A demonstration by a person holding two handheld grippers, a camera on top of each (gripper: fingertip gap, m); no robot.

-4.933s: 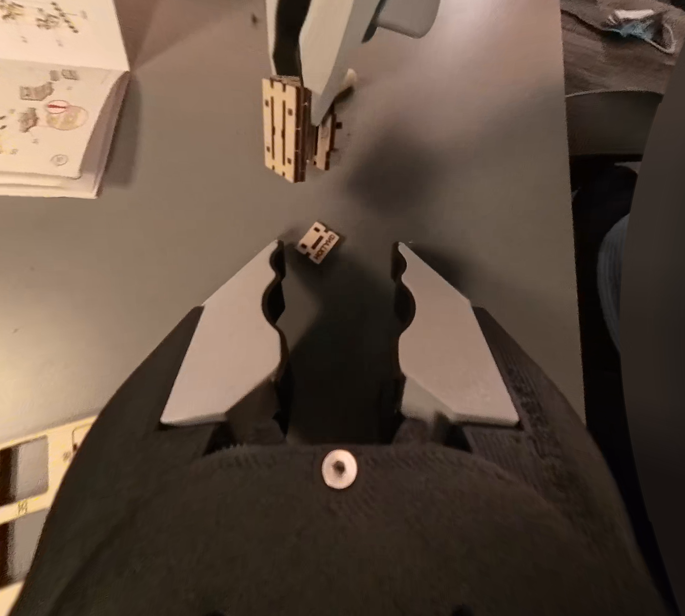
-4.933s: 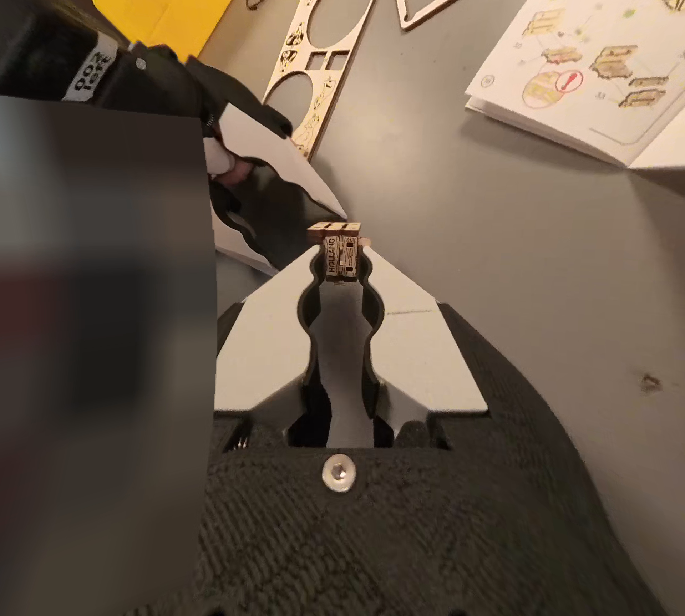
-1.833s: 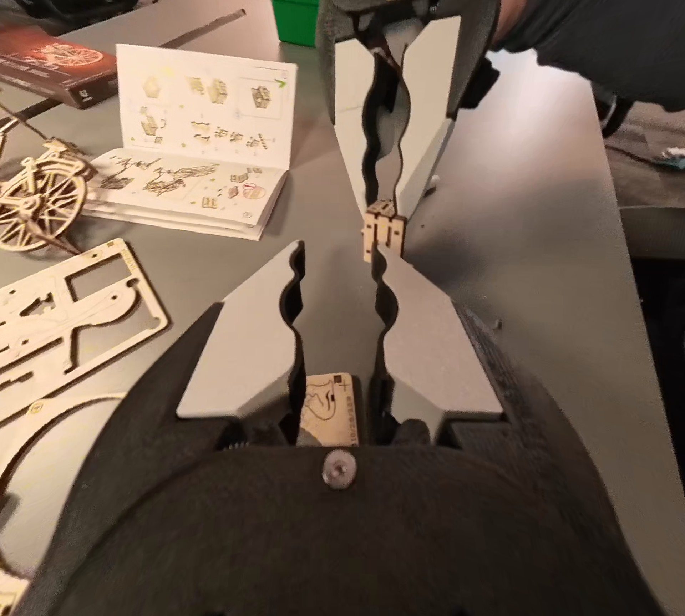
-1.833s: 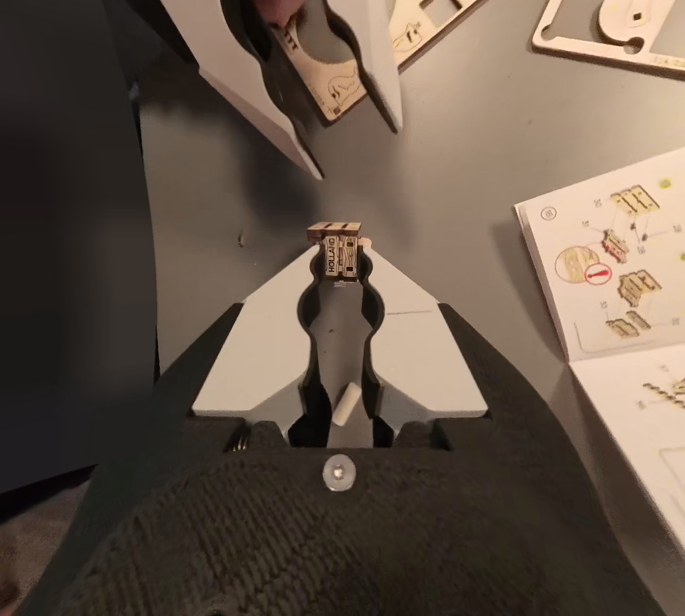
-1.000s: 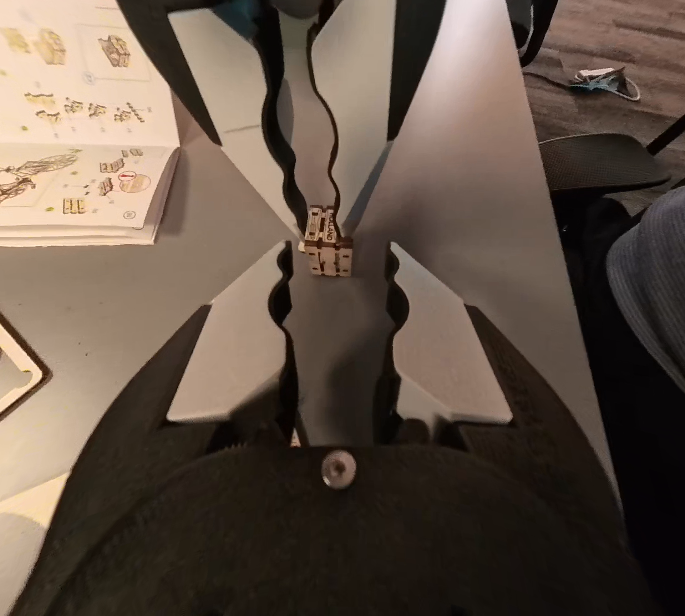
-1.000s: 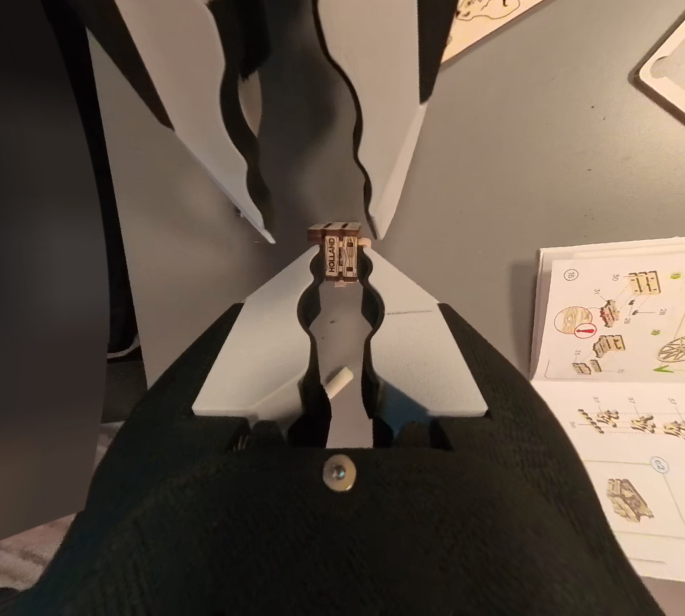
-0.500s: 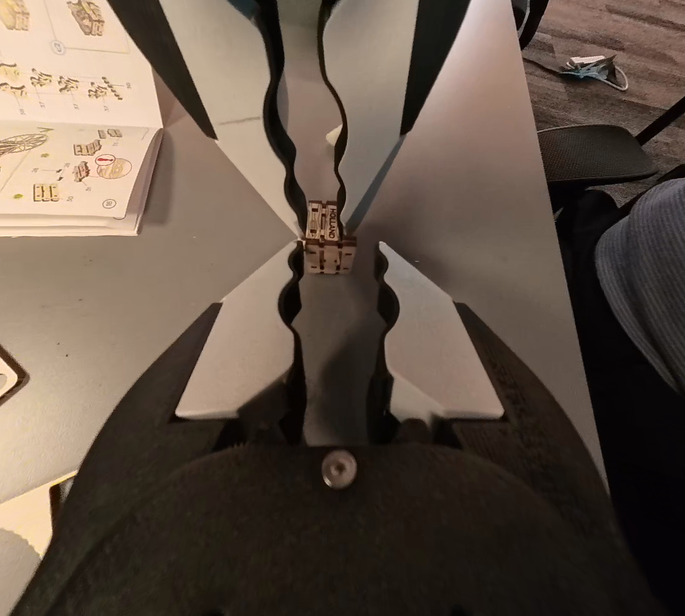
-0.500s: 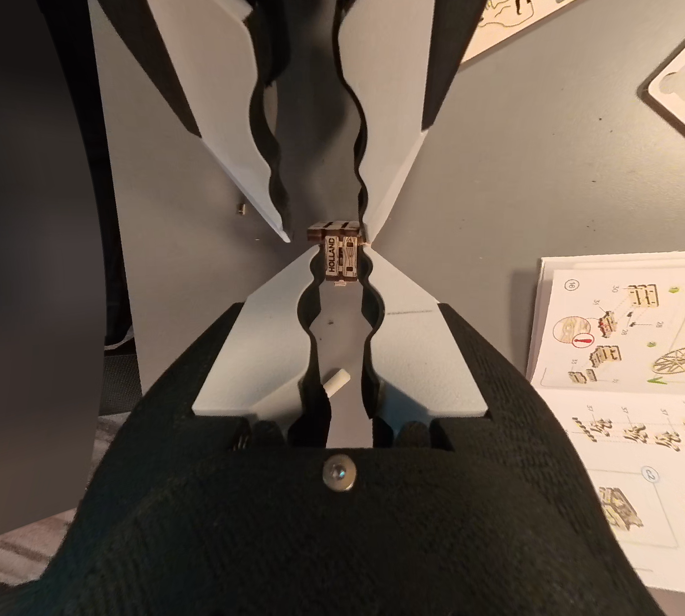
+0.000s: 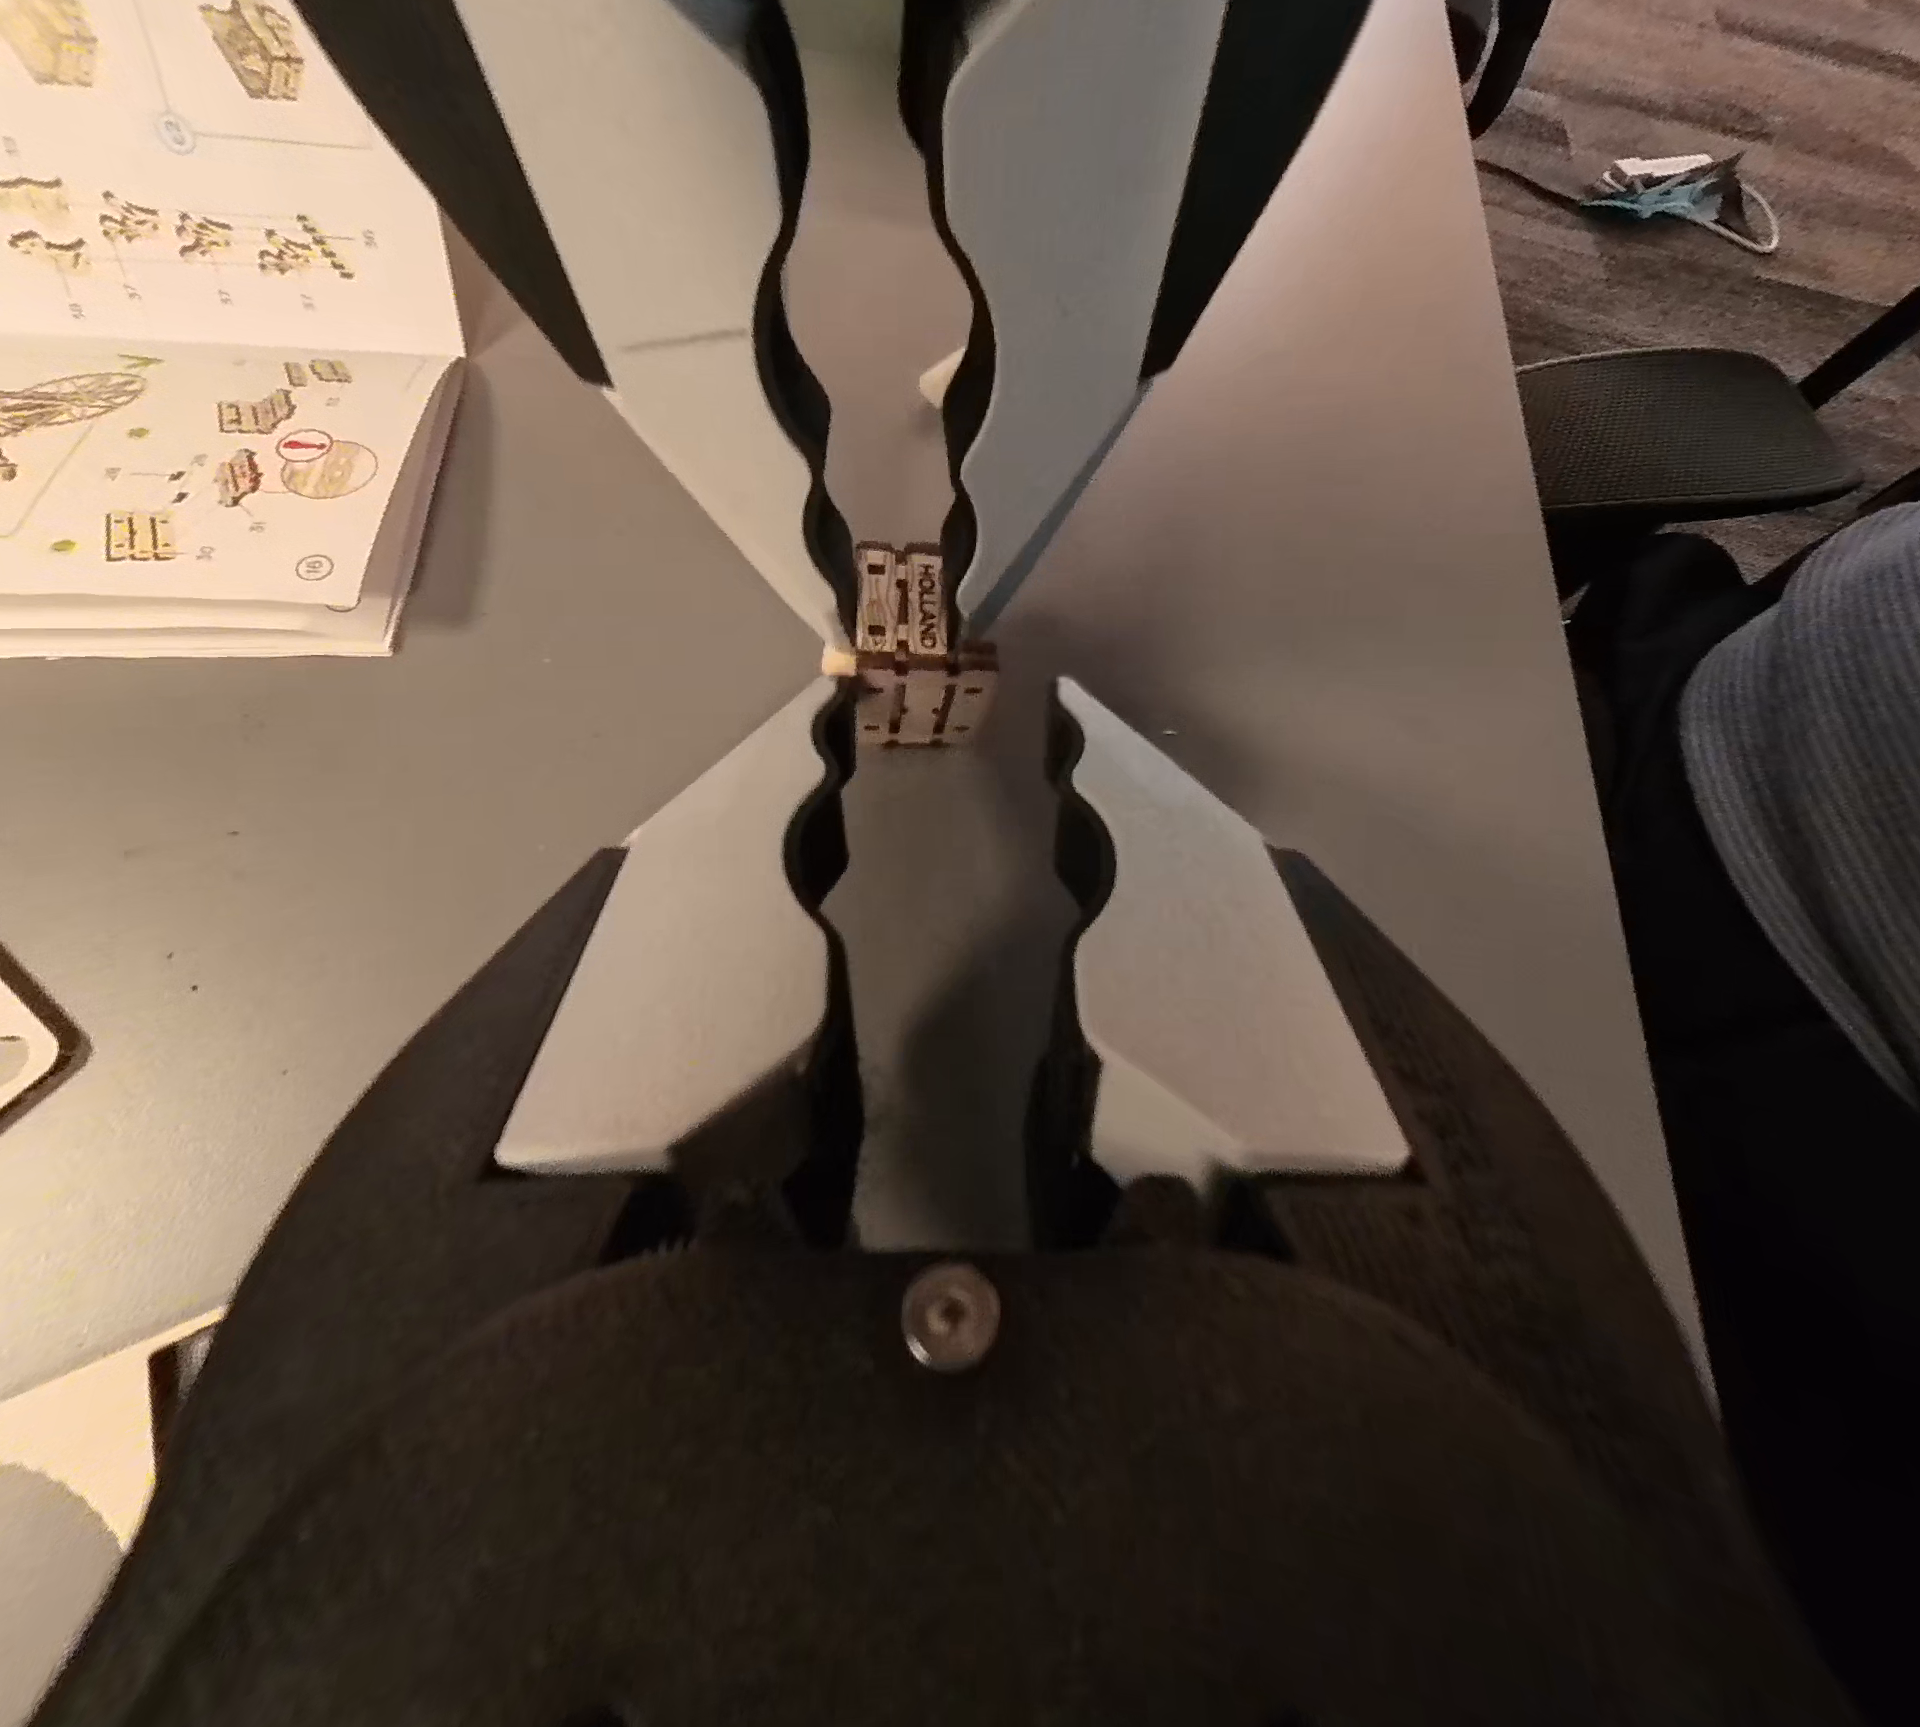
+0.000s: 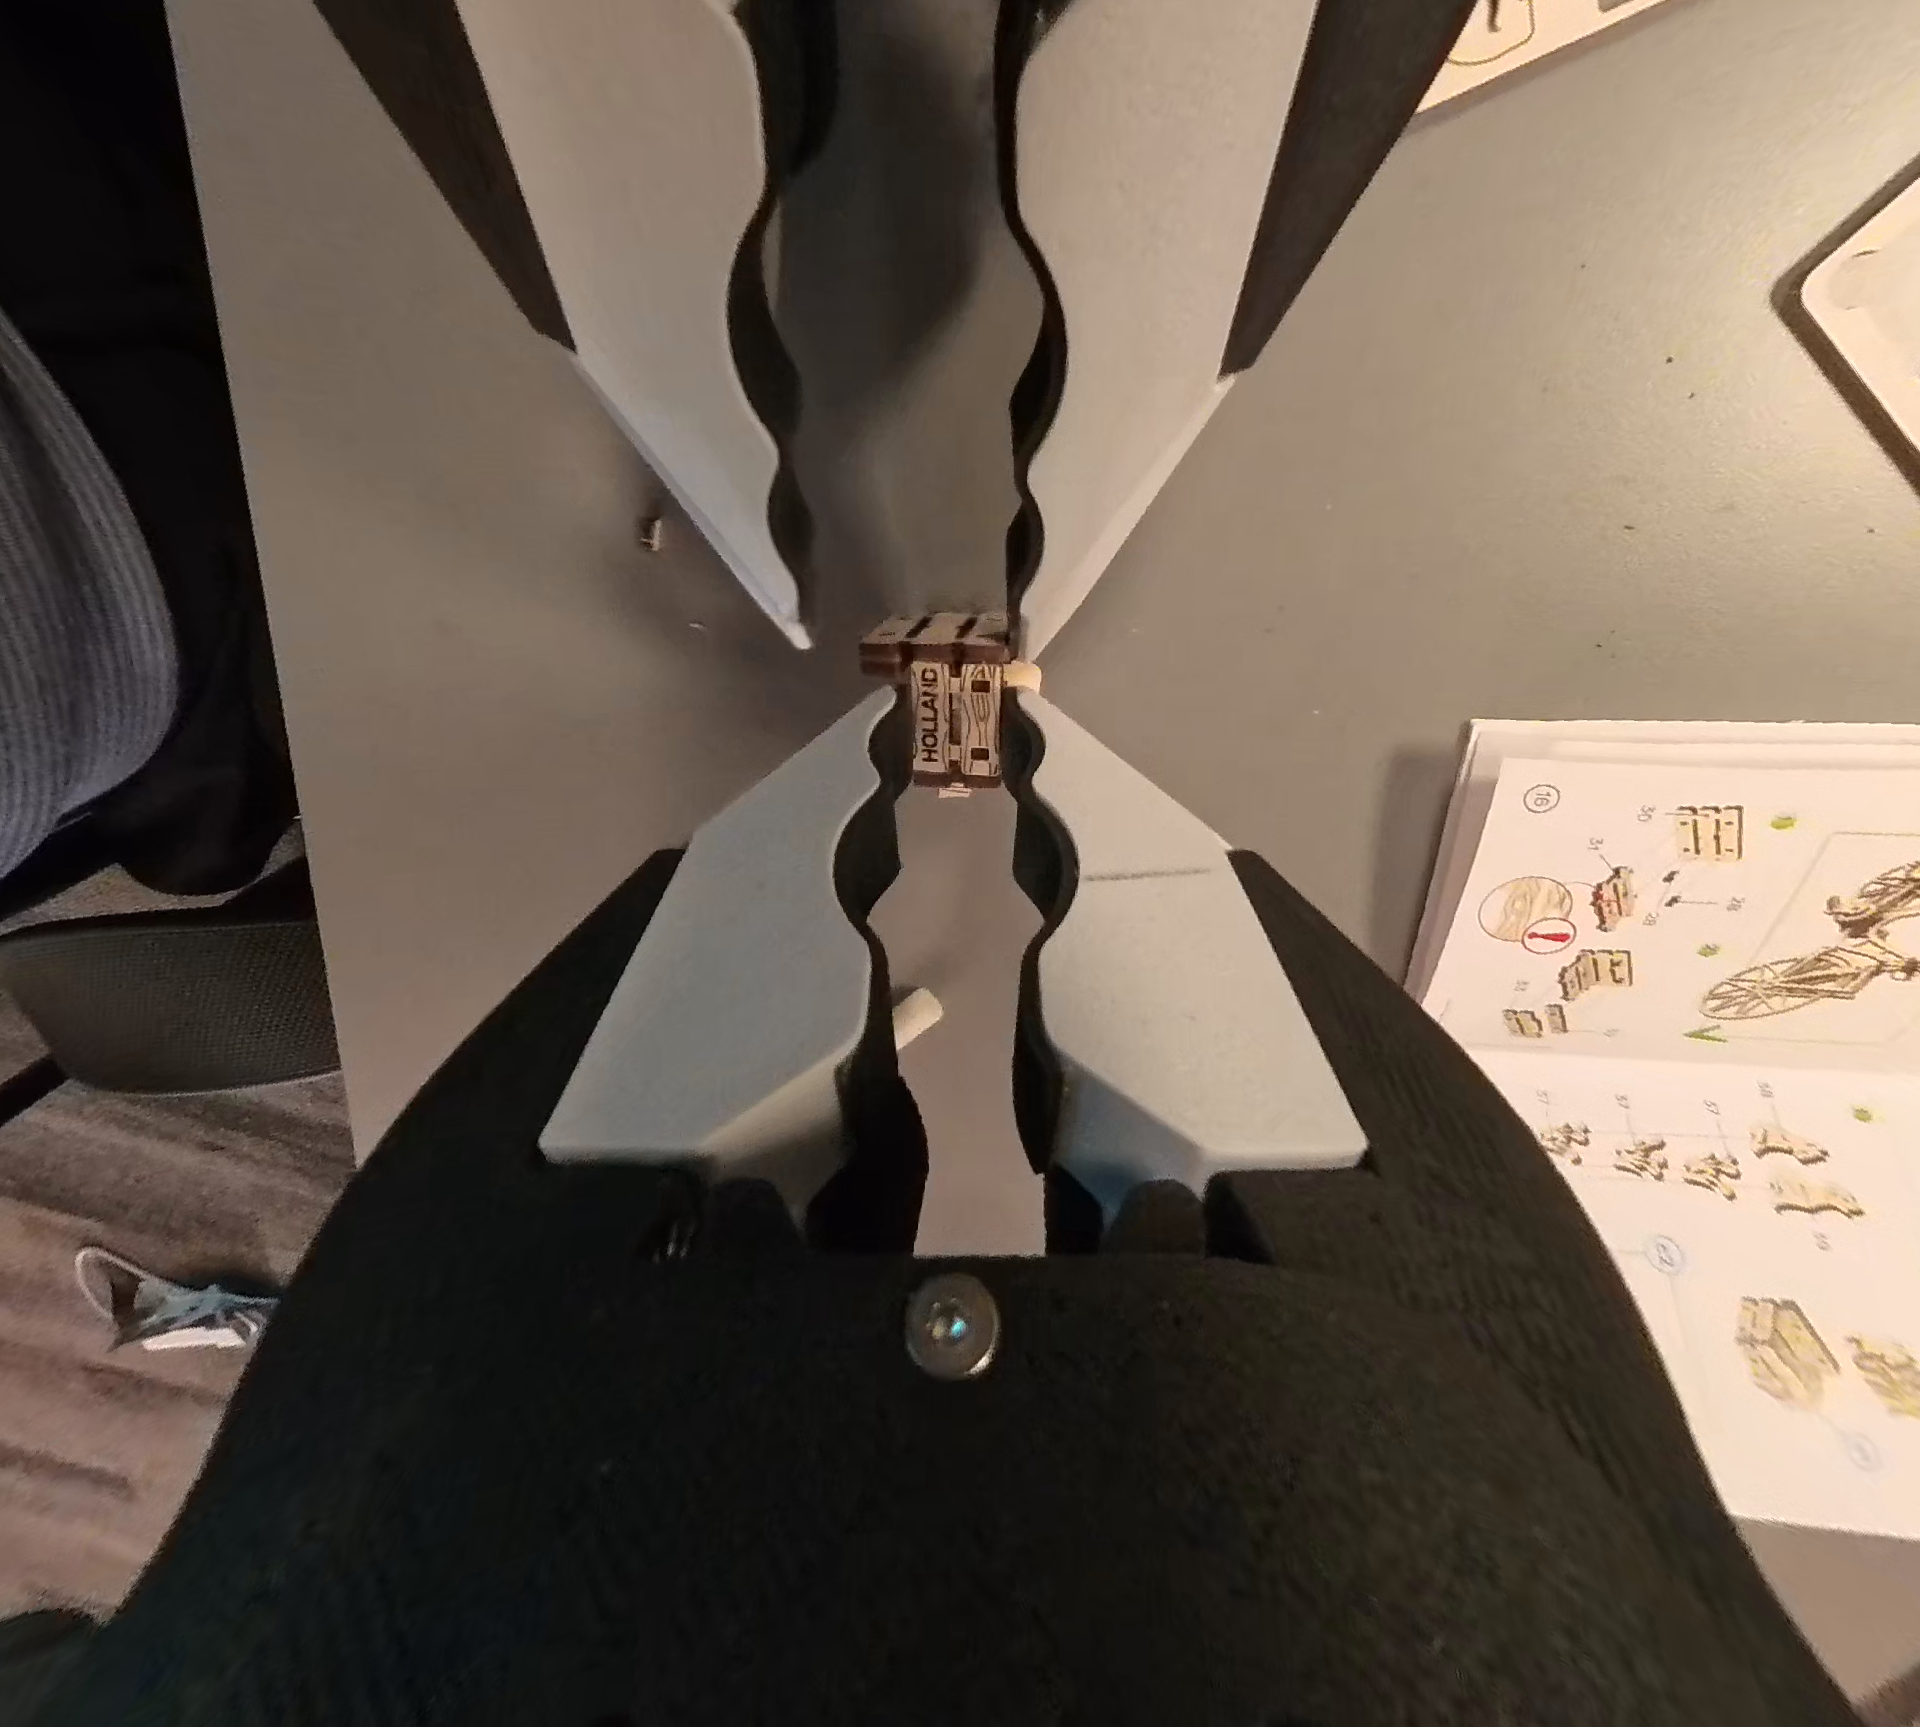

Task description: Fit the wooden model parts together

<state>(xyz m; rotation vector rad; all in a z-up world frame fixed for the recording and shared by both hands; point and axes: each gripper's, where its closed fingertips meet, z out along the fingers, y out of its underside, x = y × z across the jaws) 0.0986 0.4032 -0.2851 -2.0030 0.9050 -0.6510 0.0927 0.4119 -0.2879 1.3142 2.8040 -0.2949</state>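
In the left wrist view, the left tongs are seen nearest, their jaws parted moderately and holding nothing; only the left tip appears to touch or nearly touch the near left corner of the small wooden crate, while the right tip stands clear of it. The crate is thus placed directly ahead of the left tongs, at the mouth of the jaws but not yet between the pads, and is carried above the grey bench. Its slatted panel is turned toward the left tongs, and its longer side seems to run across the gap, from left to right. Beyond it, the right tongs are met tip to tip from the far side, narrowly closed on the crate's lettered end. In the right wrist view the same grip is confirmed: the right tongs are clamped on the crate, with a small pale peg projecting at its right side. The coming move is judged to turn on the left jaws being advanced over the slatted end and squeezed, so that the panel is pressed home. Farther off to the left, an open instruction booklet is laid on the bench, and a chair is seen at the far right.
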